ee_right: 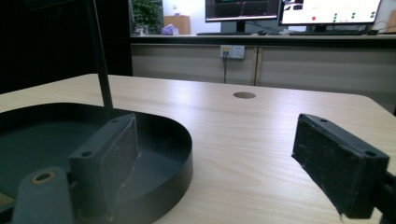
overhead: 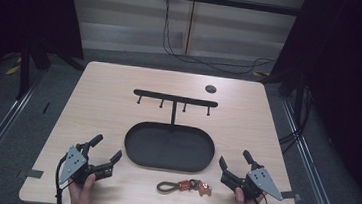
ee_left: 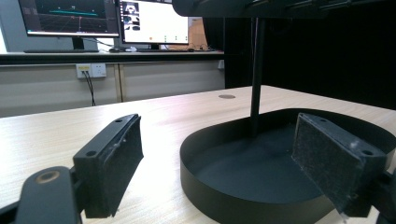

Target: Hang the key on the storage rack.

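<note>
a keychain [overhead: 185, 186] with an olive loop and orange-brown charm lies flat on the table's near edge, just before the black tray [overhead: 136, 150].

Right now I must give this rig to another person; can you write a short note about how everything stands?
Left claw: open, nothing held, resting on the table at the near left, beside the tray.
Right claw: open, nothing held, resting at the near right.
Key ring: lies flat on the table near the front edge, between the two claws and in front of the black oval tray. Neither claw touches it.
Stand: the tray's post carries a bar with four hooks; nothing hangs on them.
Done: nothing visible yet.
Left: probably to pick up the key ring and hang it on a hook or put it in the tray.
</note>
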The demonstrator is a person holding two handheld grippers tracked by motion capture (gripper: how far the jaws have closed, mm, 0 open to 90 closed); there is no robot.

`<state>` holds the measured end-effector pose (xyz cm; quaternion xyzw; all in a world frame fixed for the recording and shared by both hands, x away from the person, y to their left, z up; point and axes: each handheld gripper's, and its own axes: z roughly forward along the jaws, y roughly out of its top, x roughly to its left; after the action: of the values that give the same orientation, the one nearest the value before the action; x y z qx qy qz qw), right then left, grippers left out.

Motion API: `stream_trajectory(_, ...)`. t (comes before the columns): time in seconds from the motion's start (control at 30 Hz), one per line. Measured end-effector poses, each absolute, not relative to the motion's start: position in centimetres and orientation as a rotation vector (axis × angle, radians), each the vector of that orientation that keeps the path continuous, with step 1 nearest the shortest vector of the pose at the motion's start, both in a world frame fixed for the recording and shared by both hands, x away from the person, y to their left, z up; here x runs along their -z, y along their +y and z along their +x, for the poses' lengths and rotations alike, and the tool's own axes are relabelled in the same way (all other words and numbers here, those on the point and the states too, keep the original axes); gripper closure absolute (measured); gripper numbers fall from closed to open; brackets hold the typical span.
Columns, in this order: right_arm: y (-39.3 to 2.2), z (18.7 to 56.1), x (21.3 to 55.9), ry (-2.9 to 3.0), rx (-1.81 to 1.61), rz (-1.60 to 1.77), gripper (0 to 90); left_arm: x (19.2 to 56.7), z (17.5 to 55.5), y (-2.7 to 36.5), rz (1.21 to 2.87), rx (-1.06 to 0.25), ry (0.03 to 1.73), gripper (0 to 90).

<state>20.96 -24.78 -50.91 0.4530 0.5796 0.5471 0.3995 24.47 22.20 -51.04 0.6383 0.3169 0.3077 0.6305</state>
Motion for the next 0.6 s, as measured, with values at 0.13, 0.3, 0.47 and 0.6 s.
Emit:
stream_trajectory(0.13,-24.51,21.38,50.76,1.559,-1.362,1.116,13.6,51.04,24.47,22.2,1.461,-0.704,0.726,15.8)
stream_trajectory(0.3,-24.74,21.36,50.76,1.556,-1.378,1.137,13.2,51.04,24.48,22.2,1.461,-0.703,0.726,15.8)
stream_trajectory(0.47,-25.24,21.29,50.79,1.567,-1.453,1.138,14.2,51.04,24.47,22.18,1.46,-0.702,0.728,15.8)
stream_trajectory(0.6,-24.93,21.7,50.65,1.617,-1.435,1.173,19.7,51.03,24.48,22.19,1.461,-0.704,0.726,15.8)
